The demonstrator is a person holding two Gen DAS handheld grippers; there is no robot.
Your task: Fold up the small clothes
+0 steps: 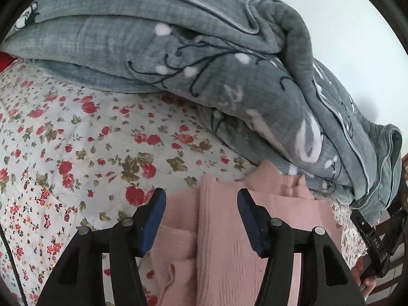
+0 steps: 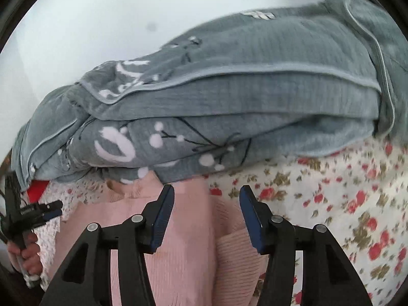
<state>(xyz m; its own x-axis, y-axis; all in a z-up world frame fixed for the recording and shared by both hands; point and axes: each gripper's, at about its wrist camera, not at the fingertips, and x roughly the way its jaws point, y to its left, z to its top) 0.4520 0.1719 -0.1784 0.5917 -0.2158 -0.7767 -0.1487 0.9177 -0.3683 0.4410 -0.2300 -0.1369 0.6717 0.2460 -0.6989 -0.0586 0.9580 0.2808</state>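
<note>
Garment: pink ribbed knit top, small, lying on the bed over a floral quilt, its neck end just against a heap of grey-green blanket. Partly folded by the look of it — one panel lies doubled over along the length, with a loose flap at the near left in the left wrist view.

Left tool: released, jaws apart, nothing between them, poised over the top's middle. Right tool: likewise released and empty, above the same pink top, near its right edge where a ribbed fold sits.

Step in hand, as judged: taking hold of an edge for the next fold. To do it well, each tool should close on one layer edge only, at matching points on either side, then carry the cloth over flat so the ribbing does not bunch; the blanket heap touching the collar could snag a lift.

Not determinable — lower hem and sleeves, cut off below both views; whether the tools touch the cloth or hover; the red item under the blanket's end, mostly hidden. Right wrist view is somewhat blurred.
</note>
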